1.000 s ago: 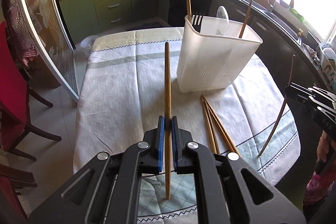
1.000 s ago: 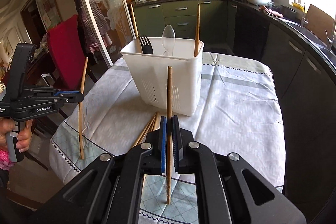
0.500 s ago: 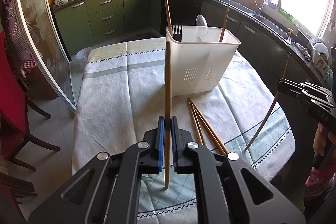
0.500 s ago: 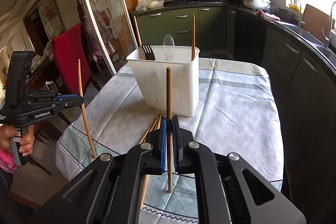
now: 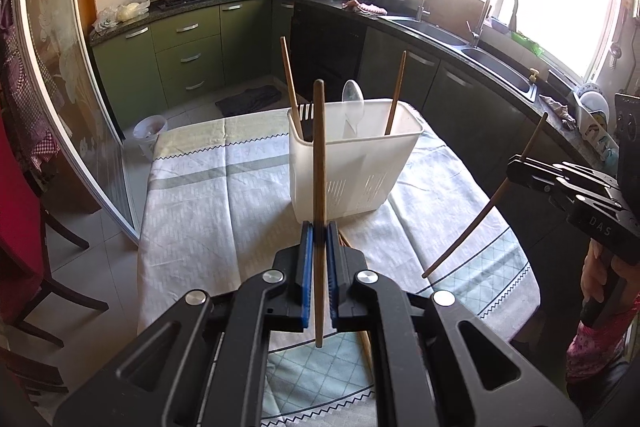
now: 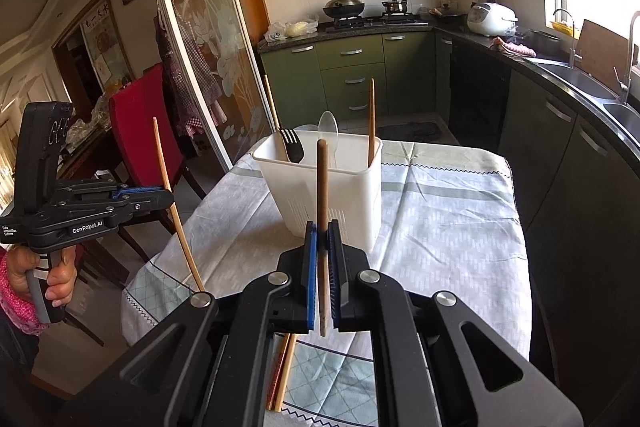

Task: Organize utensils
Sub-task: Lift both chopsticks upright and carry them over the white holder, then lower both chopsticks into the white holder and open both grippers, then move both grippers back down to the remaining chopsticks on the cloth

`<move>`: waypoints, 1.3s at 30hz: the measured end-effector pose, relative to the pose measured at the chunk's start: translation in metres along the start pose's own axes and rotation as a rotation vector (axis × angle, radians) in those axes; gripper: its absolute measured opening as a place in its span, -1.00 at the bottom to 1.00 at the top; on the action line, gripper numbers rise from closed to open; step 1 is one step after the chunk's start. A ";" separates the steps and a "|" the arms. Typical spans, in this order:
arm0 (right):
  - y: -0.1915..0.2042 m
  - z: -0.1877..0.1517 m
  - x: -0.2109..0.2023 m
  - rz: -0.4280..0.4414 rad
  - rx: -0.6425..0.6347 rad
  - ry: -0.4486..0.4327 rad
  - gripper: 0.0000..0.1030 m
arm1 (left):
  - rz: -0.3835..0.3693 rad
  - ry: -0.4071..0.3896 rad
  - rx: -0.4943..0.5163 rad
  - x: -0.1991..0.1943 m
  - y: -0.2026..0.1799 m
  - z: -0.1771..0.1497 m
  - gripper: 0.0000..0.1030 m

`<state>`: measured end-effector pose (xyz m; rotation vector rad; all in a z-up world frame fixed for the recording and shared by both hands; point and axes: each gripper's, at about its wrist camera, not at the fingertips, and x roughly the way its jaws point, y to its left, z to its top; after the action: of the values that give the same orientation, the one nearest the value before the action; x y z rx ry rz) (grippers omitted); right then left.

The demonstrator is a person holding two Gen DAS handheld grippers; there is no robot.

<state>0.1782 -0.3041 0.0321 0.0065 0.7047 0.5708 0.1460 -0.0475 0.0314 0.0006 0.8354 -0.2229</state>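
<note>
Left gripper [image 5: 317, 239] is clenched on a chopstick [image 5: 319, 163]; right gripper [image 6: 322, 243] is clenched on a second chopstick [image 6: 322, 187]. In each wrist view the held stick stands near upright between the blue pads, long axis running bottom to top of frame, the lower end hanging below the jaws, clear of the cloth.

The white utensil holder [image 5: 352, 167] is seen at frame centre in both views, directly beyond each gripper, standing on the tablecloth [image 5: 192, 195]. Its open top is overlapped by the upper end of each held stick. Judged: the coming move turns on this, each stick being carried over the rim and lowered end-first, long axis kept vertical. Which hand is nearer the holder cannot be told; the left looks slightly closer.

Holder: pale translucent plastic, slotted near the base. Already inside are noted a black fork [image 6: 291, 145], a clear spoon [image 6: 329, 131] and two chopsticks leaning at left and right ends.

More loose chopsticks [image 6: 285, 367] are noted lying on the cloth below the grippers, bottom centre of the right view, not yet sorted.
</note>
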 end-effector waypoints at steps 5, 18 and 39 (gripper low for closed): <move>0.001 0.025 -0.010 0.023 0.002 -0.019 -0.88 | -0.036 -0.030 0.003 -0.011 -0.007 0.026 -0.88; -0.004 0.140 -0.062 -0.007 0.016 -0.263 -0.88 | -0.012 -0.324 0.001 -0.060 -0.021 0.126 -0.88; -0.027 0.109 0.103 -0.081 0.027 0.042 -0.83 | 0.082 -0.100 -0.011 0.070 -0.001 0.108 -0.75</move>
<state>0.3217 -0.2562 0.0475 -0.0085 0.7503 0.4852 0.2703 -0.0715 0.0526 0.0136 0.7357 -0.1398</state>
